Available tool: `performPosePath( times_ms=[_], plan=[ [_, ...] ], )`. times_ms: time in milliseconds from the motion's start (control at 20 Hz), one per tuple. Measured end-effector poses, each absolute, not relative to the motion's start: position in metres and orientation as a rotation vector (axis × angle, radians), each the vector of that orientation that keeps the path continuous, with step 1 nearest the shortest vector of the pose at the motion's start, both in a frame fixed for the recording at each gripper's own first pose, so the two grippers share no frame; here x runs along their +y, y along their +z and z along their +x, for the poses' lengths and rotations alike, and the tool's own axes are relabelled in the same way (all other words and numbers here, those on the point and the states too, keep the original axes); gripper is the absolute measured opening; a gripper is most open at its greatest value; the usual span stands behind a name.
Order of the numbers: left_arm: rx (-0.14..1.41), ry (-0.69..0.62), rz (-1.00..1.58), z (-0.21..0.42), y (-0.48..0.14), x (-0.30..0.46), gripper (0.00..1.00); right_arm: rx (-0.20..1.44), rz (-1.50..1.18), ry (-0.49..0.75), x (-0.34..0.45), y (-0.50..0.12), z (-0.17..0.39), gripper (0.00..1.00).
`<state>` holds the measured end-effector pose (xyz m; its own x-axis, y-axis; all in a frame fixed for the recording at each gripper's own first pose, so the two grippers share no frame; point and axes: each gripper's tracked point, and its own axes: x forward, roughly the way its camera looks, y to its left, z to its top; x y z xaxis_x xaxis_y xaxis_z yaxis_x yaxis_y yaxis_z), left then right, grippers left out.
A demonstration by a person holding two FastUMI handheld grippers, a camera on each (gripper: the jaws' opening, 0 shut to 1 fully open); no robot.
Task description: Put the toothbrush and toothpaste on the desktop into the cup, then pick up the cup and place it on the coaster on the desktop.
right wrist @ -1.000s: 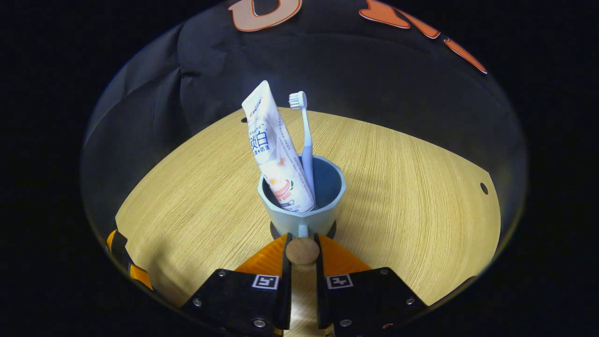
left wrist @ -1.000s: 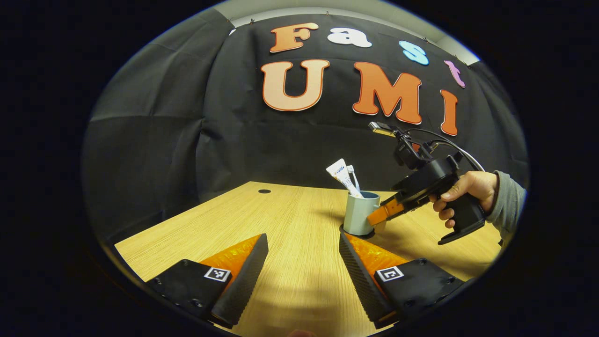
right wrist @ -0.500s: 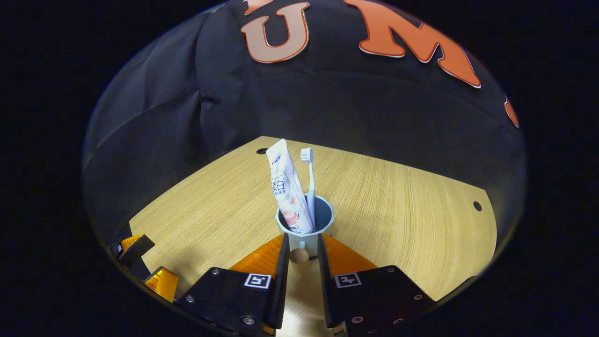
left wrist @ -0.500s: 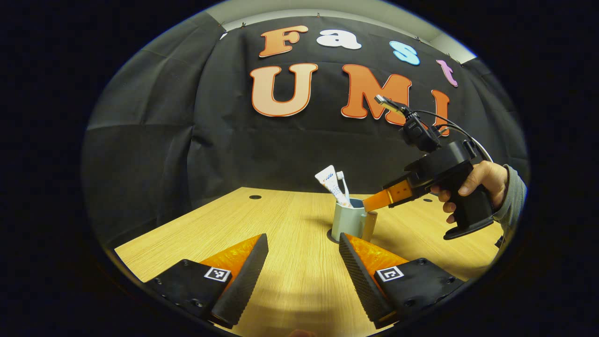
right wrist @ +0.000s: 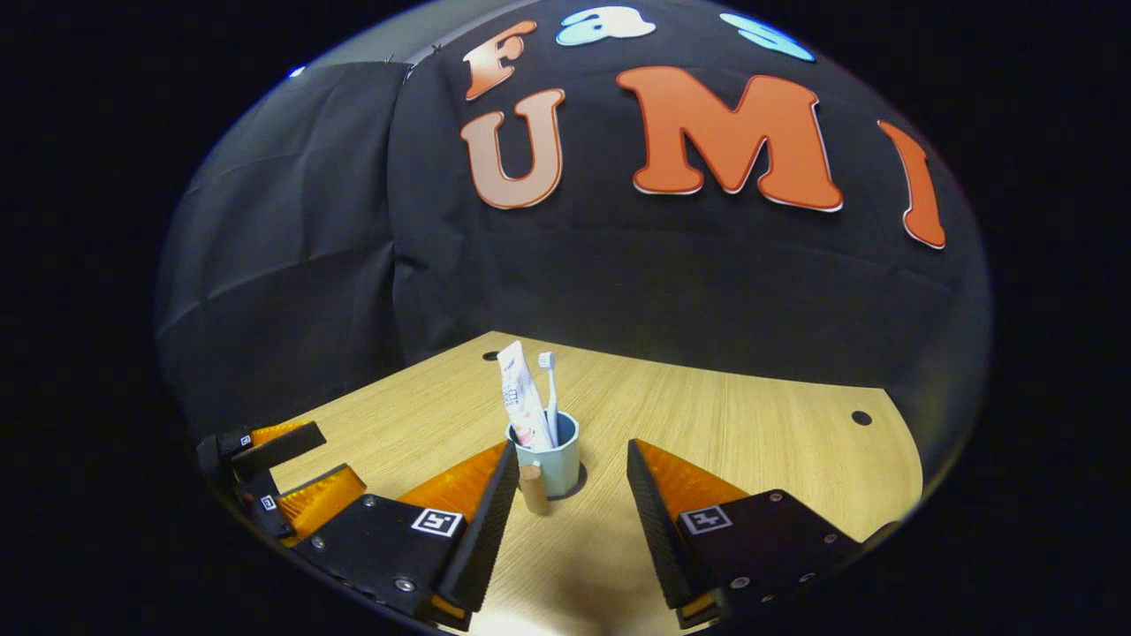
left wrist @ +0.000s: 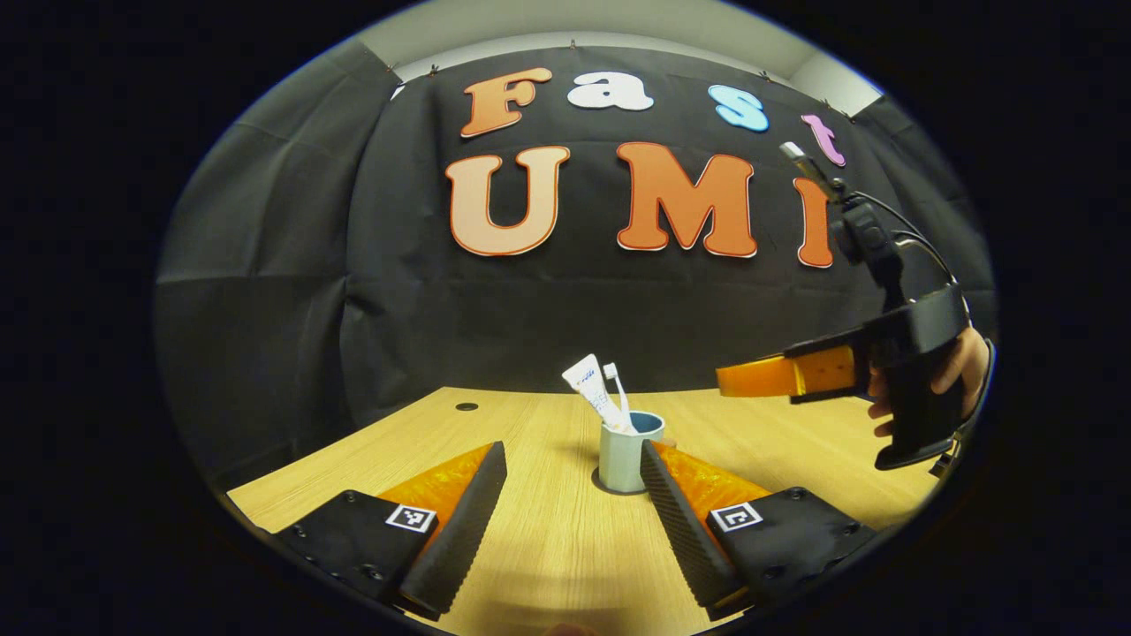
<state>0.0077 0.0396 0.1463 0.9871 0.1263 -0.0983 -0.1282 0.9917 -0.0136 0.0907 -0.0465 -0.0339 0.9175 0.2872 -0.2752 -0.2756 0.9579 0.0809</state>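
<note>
A pale blue cup (right wrist: pixel 555 459) with a wooden handle (right wrist: pixel 533 488) stands upright on a dark round coaster (right wrist: pixel 579 485) on the wooden desk (right wrist: pixel 760 433). A white toothpaste tube (right wrist: pixel 521 399) and a blue toothbrush (right wrist: pixel 550 389) lean upright inside it. My right gripper (right wrist: pixel 571 449) is open, its fingertips either side of the cup but nearer the camera, touching nothing. In the left gripper view the cup (left wrist: pixel 621 457) sits on the coaster (left wrist: pixel 606 485) just beyond my open left gripper (left wrist: pixel 573 449). The right gripper (left wrist: pixel 767 378) hangs above and right of the cup.
A hand (left wrist: pixel 961 364) holds the right gripper's grip at the right edge. The left gripper (right wrist: pixel 281 468) shows low at the left of the right gripper view. Two small cable holes (right wrist: pixel 861 417) (left wrist: pixel 466 406) mark the desk near its far edge.
My right gripper has opened, let go of the cup's wooden handle, and drawn back and up. The cup stays standing on the coaster. My left gripper has drawn back slightly, still open.
</note>
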Motion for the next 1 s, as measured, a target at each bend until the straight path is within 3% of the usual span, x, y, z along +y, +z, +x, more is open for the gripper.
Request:
performPosePath(
  times_ms=[150,200,250,650,700,750,1000],
  plan=[
    [0.072,0.115,-0.013,0.016,0.158,0.025,0.97,0.202,0.057,0.239,-0.079,-0.025,0.078,0.77],
    [0.064,0.11,-0.01,0.018,0.162,0.02,0.97,0.172,0.065,0.223,-0.087,-0.024,0.073,0.72],
    [0.055,0.105,-0.007,0.021,0.167,0.015,0.97,0.15,0.075,0.208,-0.095,-0.024,0.069,0.77],
    [-0.041,0.071,0.034,0.046,0.197,-0.028,1.0,-0.052,0.085,0.145,-0.141,-0.011,0.039,0.76],
    [-0.059,0.076,0.036,0.047,0.202,-0.031,0.91,-0.069,0.079,0.136,-0.147,-0.01,0.039,0.77],
    [-0.074,0.079,0.033,0.05,0.206,-0.033,1.0,-0.08,0.069,0.123,-0.152,-0.01,0.037,0.77],
    [-0.06,0.089,-0.002,0.06,0.205,-0.043,0.97,-0.111,0.025,0.13,-0.158,-0.012,0.031,0.78]
  ],
)
